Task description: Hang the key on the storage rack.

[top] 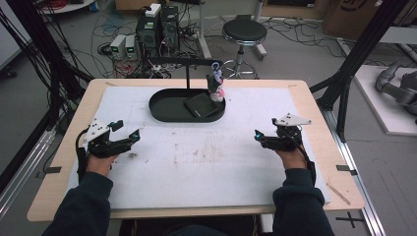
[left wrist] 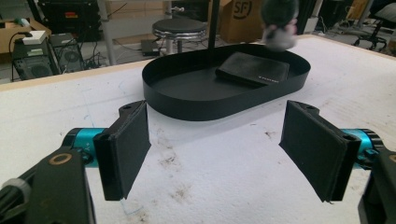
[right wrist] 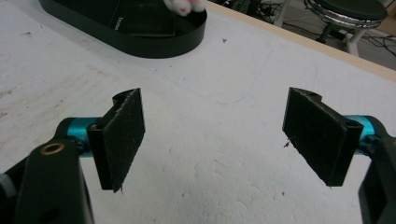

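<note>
**Black tray and contents at far centre; both grippers released and empty**

Black oval tray (top: 167, 114) sits on the white table cover (top: 196, 172), far centre. Inside it lies a dark wallet (top: 200, 105), flat, toward the right end. A small plush toy (top: 215, 84) hangs just above that end, beside the tray's upright post (top: 188, 73). Left gripper (top: 125, 132) rests near the left edge, jaws spread wide, nothing between them. Right gripper (top: 259, 135) rests near the right edge, jaws likewise apart and empty. Both stand well apart from the tray. Brown smudges (top: 196, 153) mark the cover between them.
</note>
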The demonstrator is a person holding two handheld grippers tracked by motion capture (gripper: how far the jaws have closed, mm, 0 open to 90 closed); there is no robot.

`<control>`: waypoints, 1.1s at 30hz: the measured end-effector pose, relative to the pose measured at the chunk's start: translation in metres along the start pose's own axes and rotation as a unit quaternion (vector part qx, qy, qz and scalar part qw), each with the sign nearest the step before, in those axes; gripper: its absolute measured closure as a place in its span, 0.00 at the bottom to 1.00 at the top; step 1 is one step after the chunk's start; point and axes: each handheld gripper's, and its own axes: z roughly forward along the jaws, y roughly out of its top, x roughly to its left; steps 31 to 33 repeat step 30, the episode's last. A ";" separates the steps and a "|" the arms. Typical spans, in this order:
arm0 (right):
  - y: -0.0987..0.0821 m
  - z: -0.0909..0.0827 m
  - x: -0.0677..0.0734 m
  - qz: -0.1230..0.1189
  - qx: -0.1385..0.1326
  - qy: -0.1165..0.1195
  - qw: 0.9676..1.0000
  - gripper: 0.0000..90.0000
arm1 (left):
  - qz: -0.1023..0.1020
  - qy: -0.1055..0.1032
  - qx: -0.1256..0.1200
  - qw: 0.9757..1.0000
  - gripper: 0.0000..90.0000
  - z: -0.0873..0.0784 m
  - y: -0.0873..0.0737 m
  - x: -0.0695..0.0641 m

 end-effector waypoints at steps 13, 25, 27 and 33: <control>-0.008 -0.007 -0.001 0.012 0.002 -0.016 1.000 0.24 | 0.004 -0.007 -0.001 1.000 0.26 -0.001 0.000 -0.001; -0.011 -0.008 -0.002 0.012 0.003 -0.020 1.000 0.24 | 0.001 -0.005 0.000 1.000 0.26 0.002 0.000 0.000; -0.012 -0.008 -0.002 0.008 0.005 -0.020 1.000 0.24 | 0.000 -0.007 0.001 1.000 0.26 0.003 0.000 0.001; -0.012 -0.006 -0.003 0.010 0.007 -0.020 1.000 0.24 | -0.001 -0.006 0.001 1.000 0.26 0.004 0.000 0.000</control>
